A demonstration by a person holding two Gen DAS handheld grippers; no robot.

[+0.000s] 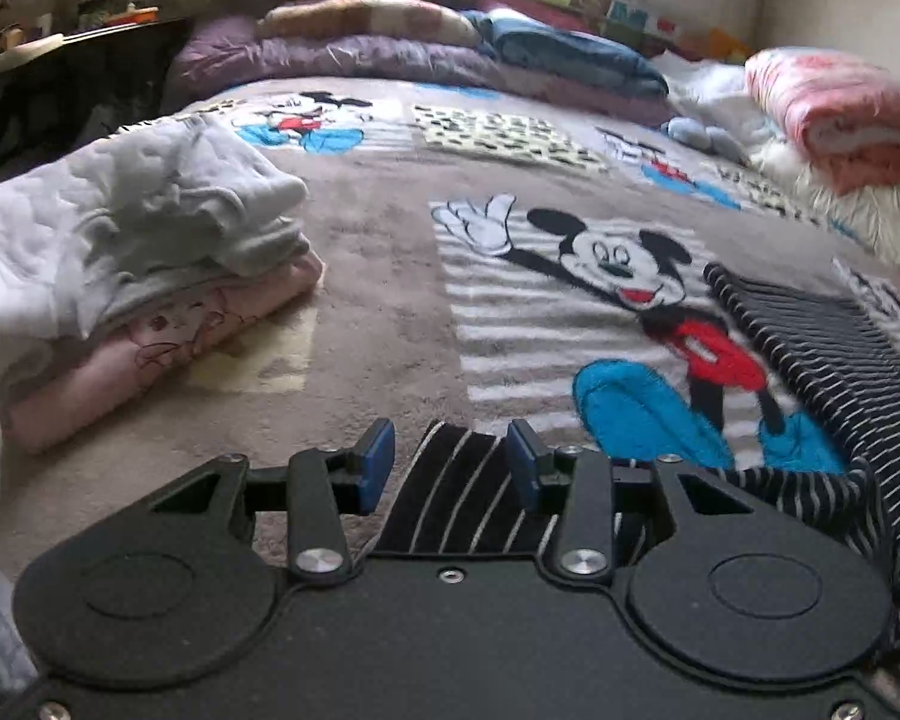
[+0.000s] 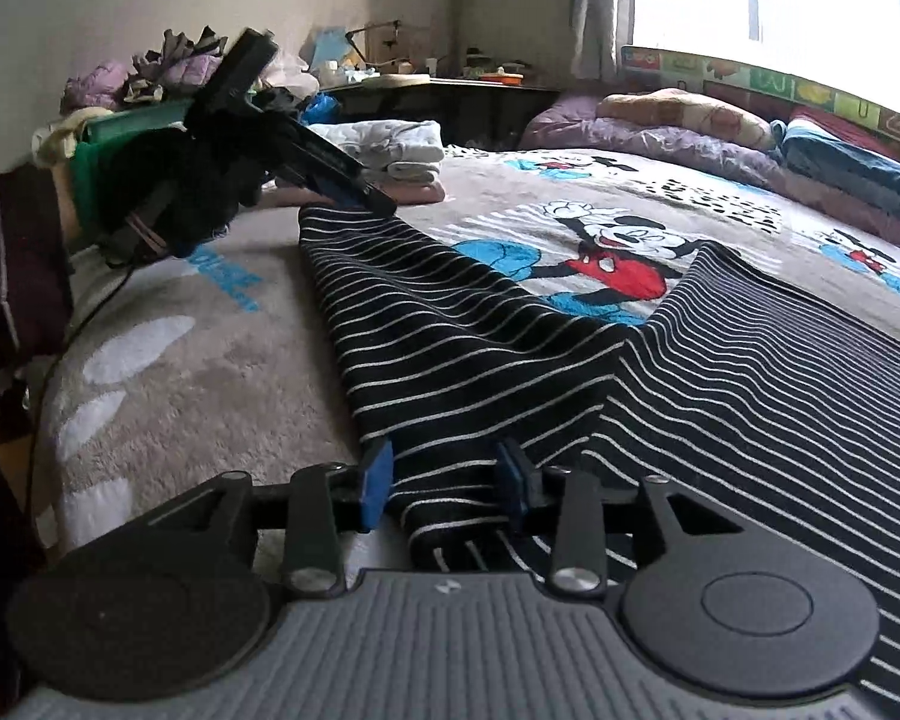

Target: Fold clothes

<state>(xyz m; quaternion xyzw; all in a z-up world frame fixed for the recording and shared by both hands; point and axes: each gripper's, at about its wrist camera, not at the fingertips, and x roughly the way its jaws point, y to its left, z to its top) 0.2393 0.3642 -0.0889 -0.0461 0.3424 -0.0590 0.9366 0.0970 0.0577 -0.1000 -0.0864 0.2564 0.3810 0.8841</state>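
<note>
A black garment with thin white stripes (image 2: 750, 390) lies spread on the bed, with a sleeve-like part running toward the near left. The end of that part (image 2: 450, 498) rests between the blue pads of my right gripper (image 2: 445, 482), whose jaws stand wide apart. In the left wrist view the striped garment (image 1: 840, 360) runs off to the right, and one end of it (image 1: 456, 498) lies between the spread pads of my left gripper (image 1: 451, 467). From the right wrist view, the left gripper (image 2: 372, 198) sits at the garment's far corner, held by a gloved hand (image 2: 210, 180).
A Mickey Mouse blanket (image 1: 360, 300) covers the bed. A stack of folded clothes (image 1: 150, 252) sits at its left side. Rolled quilts and blankets (image 1: 390, 48) line the far end, with a pink one (image 1: 840, 108) at the right. A cluttered desk (image 2: 438, 84) stands beyond.
</note>
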